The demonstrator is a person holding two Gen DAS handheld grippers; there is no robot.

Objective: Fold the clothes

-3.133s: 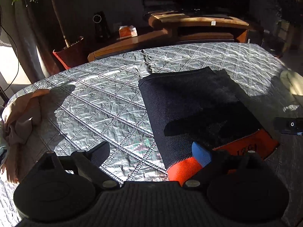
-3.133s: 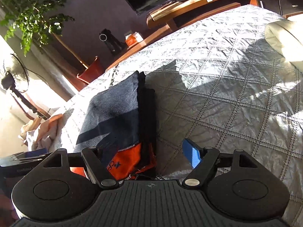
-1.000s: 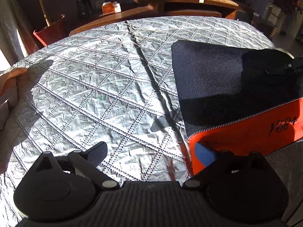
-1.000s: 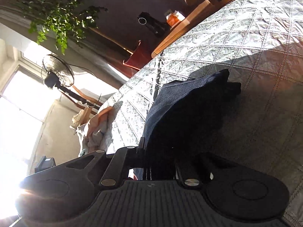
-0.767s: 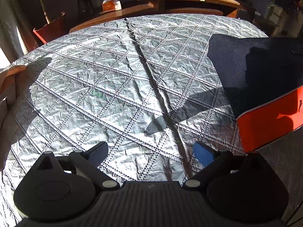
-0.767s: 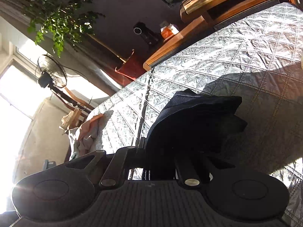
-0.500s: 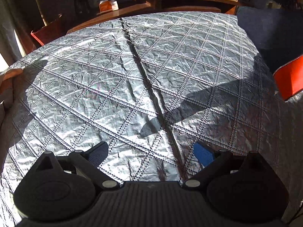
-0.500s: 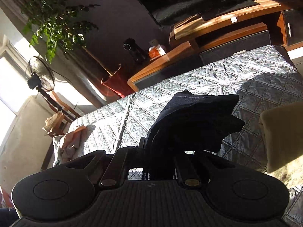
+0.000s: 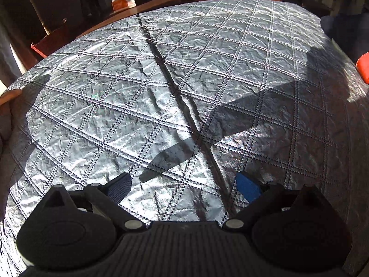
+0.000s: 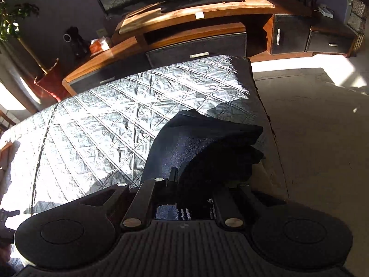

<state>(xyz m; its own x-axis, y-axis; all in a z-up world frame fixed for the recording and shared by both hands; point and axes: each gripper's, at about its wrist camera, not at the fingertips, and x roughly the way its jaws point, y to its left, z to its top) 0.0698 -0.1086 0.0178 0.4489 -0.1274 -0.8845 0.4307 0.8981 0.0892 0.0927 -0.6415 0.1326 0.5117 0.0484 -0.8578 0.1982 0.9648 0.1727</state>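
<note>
With my right gripper (image 10: 184,191) jaws clamped on the folded dark garment (image 10: 207,143) and my left gripper (image 9: 184,184) jaws apart, I should set it down flat, releasing only once it rests.

Silver quilted cover (image 9: 207,73) spreads across foreground, strong sunlight and hard shadows on it; long low wooden TV unit (image 10: 207,23) with dark drawers behind; red plant pot (image 10: 48,80) at left, leafy plant (image 10: 13,11) above; pale floor (image 10: 322,138) at right, sunlit patch near unit

I see one bed (image 9: 230,53) under a silver quilted cover (image 9: 115,106); pale clothes (image 9: 7,113) at its left edge.
</note>
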